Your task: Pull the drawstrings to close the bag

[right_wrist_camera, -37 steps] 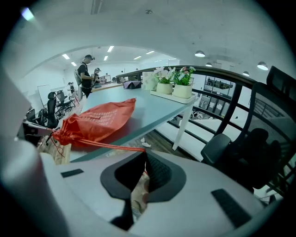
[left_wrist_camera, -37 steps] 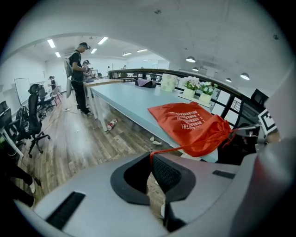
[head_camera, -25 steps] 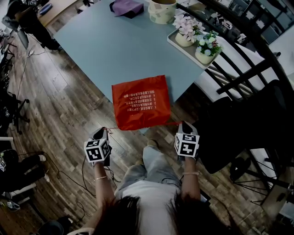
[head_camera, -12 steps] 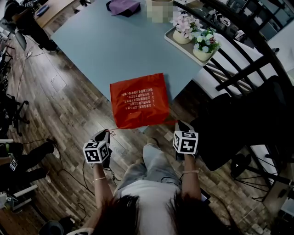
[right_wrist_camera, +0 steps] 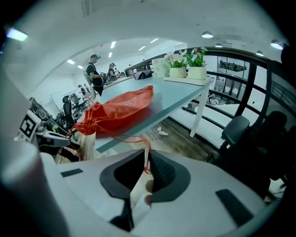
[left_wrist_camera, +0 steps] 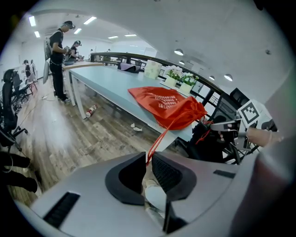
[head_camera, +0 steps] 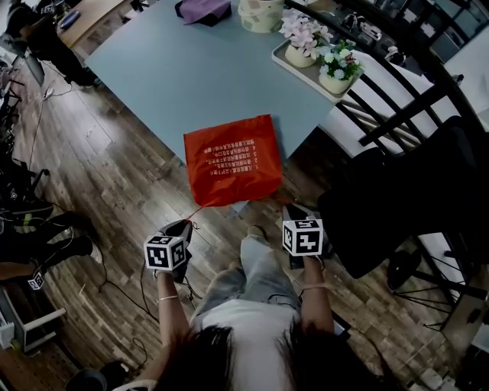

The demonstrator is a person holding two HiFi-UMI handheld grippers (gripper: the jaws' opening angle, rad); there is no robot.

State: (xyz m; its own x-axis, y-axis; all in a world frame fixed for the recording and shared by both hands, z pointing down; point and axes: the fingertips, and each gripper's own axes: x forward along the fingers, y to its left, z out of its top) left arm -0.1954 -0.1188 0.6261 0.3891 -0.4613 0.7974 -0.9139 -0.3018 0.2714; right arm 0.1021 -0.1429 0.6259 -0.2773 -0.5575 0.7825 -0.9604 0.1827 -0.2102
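A red drawstring bag (head_camera: 233,160) lies on the near corner of the light blue table (head_camera: 191,69), its gathered mouth hanging over the edge towards me. My left gripper (head_camera: 183,227) is shut on the left red drawstring (head_camera: 197,210), below and left of the bag. The right gripper (head_camera: 294,210) is shut on the right drawstring (head_camera: 275,200). In the left gripper view the cord (left_wrist_camera: 162,136) runs taut from the jaws (left_wrist_camera: 149,157) up to the bag's puckered mouth (left_wrist_camera: 189,113). In the right gripper view a cord (right_wrist_camera: 132,137) leads from the jaws (right_wrist_camera: 147,155) to the bag (right_wrist_camera: 118,111).
A tray with two flower pots (head_camera: 321,61), a cream container (head_camera: 260,14) and a purple item (head_camera: 202,9) sit at the table's far end. A black chair (head_camera: 382,191) stands right of the bag. A person (left_wrist_camera: 58,60) stands by the far table. Cables lie on the wooden floor.
The bag's near edge has bunched narrower and drawn slightly towards the table edge. Both grippers stay shut on their cords and have shifted a little inward.
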